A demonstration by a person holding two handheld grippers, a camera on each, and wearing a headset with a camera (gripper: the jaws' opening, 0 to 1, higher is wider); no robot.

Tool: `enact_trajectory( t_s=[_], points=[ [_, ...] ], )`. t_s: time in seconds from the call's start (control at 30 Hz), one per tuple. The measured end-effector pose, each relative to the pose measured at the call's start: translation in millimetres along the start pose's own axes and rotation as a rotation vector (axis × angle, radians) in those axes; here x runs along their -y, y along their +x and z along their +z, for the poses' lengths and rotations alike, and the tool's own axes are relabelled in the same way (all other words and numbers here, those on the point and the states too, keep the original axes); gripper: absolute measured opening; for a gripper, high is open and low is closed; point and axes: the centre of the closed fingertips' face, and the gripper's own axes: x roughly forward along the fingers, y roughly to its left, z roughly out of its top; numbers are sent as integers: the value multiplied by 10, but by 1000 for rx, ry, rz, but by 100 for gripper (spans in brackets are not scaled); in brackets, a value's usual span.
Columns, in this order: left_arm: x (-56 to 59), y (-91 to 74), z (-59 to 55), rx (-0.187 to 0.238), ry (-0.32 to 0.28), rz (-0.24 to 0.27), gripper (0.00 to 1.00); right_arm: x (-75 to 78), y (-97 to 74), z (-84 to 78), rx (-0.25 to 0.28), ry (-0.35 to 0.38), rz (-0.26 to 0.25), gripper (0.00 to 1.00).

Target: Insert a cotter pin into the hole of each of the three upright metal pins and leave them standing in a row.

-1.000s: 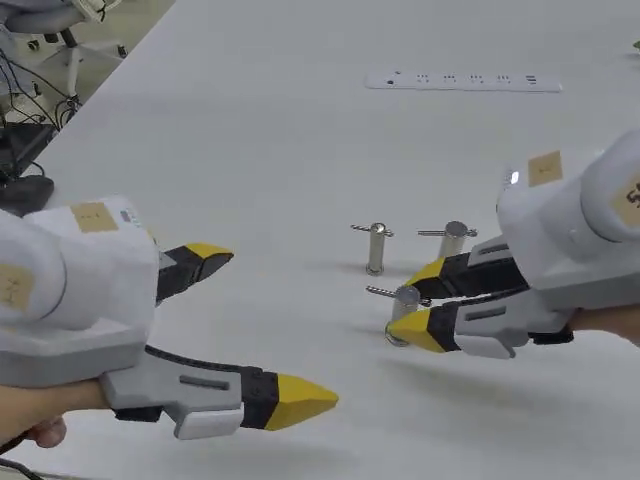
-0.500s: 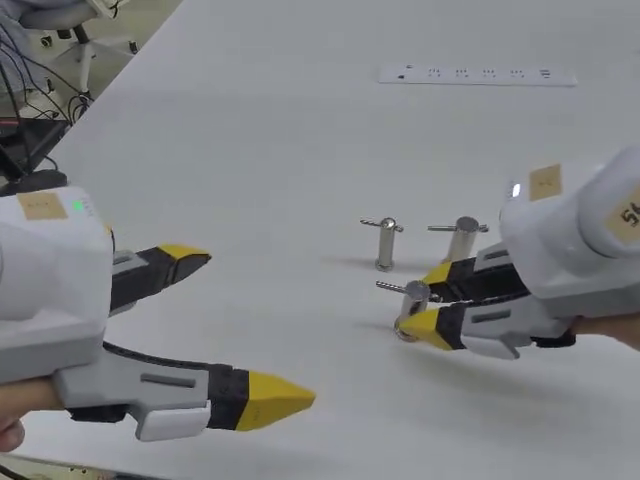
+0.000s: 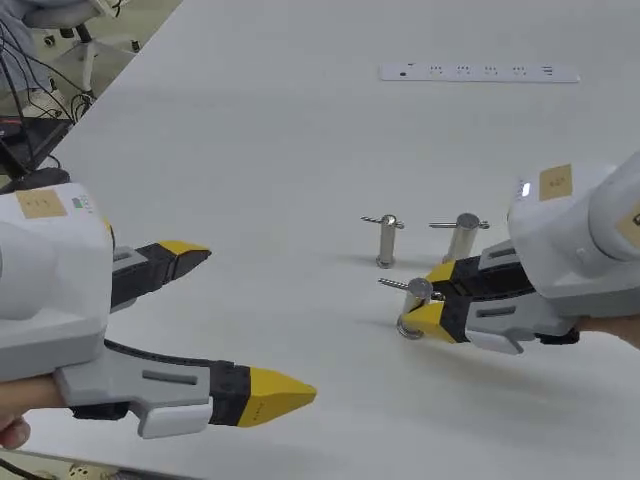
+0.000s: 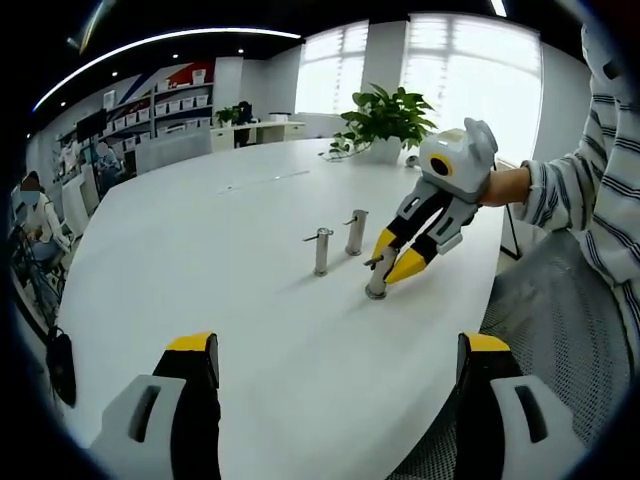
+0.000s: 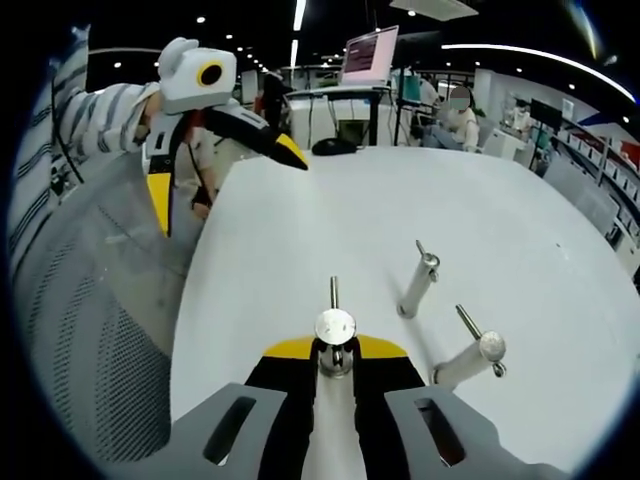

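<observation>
Right tongs point(image 3: 430, 298) clamp the nearest metal pin point(image 3: 416, 290), upright on the surface point(image 3: 300, 150); left tongs point(image 3: 250, 322) hover released, wide apart.

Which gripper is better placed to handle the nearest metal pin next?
The right, probably. The right gripper is closed around the nearest metal pin, while the left gripper hangs open, well off to the side of it.

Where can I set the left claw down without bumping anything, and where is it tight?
Bare table lies between the left claw and the pins, and between the pins and the power strip. Crowded on the right, where the right claw grips the nearest pin.
</observation>
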Motion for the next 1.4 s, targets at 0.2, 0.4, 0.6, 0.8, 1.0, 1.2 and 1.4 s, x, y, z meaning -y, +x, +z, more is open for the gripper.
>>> enact_trajectory(
  t_s=[0.2, 0.4, 0.6, 0.8, 1.0, 1.2, 1.4],
  points=[
    [4, 7, -19, -8, -6, -5, 99, -21, -130, -88, 4, -29, 36, 13],
    [28, 44, -60, -23, -10, -13, 99, -14, -322, -163, 33, -37, 73, 13],
    [74, 74, -40, -27, -6, -28, 99, 91, -536, -242, 44, -57, 108, 13],
    [60, 111, -90, -38, -29, -30, 99, 272, -704, -317, 40, -90, 111, 13],
    [75, 107, -123, -53, -44, -33, 99, 442, -809, -399, 13, -112, 100, 13],
    [65, 109, -167, -72, -58, -25, 99, 621, -877, -423, 17, -106, 74, 13],
    [51, 108, -146, -76, -70, -12, 99, 736, -856, -450, 9, -101, 74, 13]
  ],
)
